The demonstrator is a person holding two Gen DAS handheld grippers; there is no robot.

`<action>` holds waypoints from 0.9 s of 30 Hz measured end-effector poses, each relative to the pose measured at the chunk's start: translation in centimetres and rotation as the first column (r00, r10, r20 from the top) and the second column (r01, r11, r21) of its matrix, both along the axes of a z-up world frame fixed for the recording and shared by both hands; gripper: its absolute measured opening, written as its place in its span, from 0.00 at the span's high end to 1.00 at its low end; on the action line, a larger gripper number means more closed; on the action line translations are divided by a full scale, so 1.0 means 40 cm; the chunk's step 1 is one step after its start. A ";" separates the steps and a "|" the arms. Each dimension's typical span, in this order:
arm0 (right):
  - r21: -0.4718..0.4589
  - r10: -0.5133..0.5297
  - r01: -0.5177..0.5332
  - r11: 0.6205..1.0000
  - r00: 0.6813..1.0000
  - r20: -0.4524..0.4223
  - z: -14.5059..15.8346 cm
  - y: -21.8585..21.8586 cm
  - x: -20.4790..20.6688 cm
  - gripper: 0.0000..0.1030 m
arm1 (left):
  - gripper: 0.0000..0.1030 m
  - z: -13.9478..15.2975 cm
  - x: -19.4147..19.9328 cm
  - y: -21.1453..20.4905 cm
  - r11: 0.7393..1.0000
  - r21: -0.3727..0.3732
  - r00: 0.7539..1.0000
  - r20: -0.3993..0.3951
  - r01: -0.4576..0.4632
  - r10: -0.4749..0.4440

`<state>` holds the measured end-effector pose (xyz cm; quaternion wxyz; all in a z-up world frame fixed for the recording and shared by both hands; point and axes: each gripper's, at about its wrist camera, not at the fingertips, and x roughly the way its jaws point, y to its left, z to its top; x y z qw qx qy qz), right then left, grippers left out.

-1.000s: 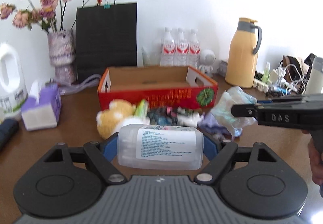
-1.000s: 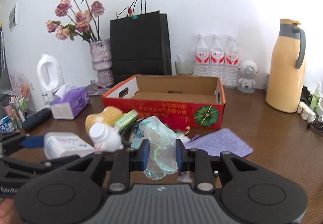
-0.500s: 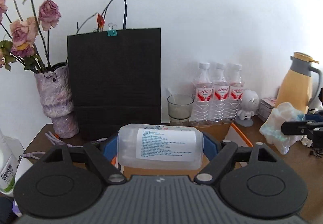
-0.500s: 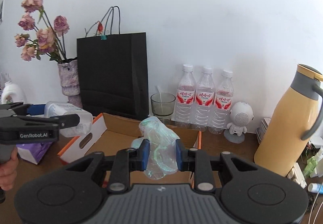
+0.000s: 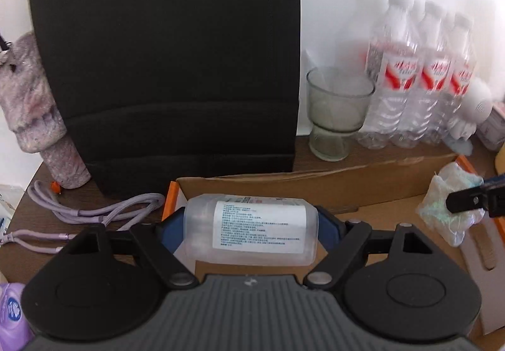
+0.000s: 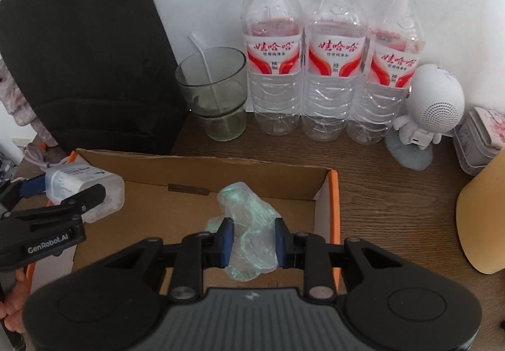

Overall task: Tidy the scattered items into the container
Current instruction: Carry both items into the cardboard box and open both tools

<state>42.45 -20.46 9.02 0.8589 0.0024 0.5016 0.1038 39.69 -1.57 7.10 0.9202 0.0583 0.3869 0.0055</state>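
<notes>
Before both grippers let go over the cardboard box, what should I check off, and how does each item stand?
1. Left gripper clamped on the clear plastic container: ok.
2. Right gripper clamped on the crumpled plastic bag: ok.
3. Bag above the cardboard box interior: ok.
4. Container above the box's left end: ok, though near the rim.
5. Box floor under both items bare: ok where visible.
6. Drop height over the floor: cannot tell.
</notes>
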 end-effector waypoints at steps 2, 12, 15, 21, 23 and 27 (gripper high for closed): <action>-0.034 0.008 -0.009 0.999 1.000 -0.011 -0.028 0.023 0.023 0.75 | 0.19 -0.032 0.014 -0.009 0.999 0.040 0.999 -0.040 0.004 -0.003; -0.108 0.006 -0.012 0.994 0.998 -0.055 -0.088 0.040 0.062 0.52 | 0.14 -0.066 0.017 0.018 0.999 0.011 0.985 -0.168 0.039 -0.037; -0.087 -0.021 0.017 0.996 0.999 -0.046 -0.058 0.030 0.057 0.45 | 0.12 -0.043 0.006 0.028 1.000 -0.016 0.986 -0.167 0.023 -0.025; -0.077 -0.023 0.021 0.997 0.999 -0.031 0.029 0.020 0.012 0.43 | 0.11 0.023 -0.038 0.039 0.999 -0.053 0.987 -0.160 -0.008 -0.001; -0.059 -0.030 0.028 0.998 0.999 -0.039 0.051 0.010 -0.012 0.41 | 0.09 0.049 -0.060 0.042 0.998 -0.067 0.988 -0.156 -0.008 -0.002; -0.033 -0.024 0.023 0.999 0.999 -0.025 0.075 -0.008 -0.080 0.34 | 0.07 0.075 -0.106 0.039 0.999 -0.038 0.991 -0.136 -0.004 -0.001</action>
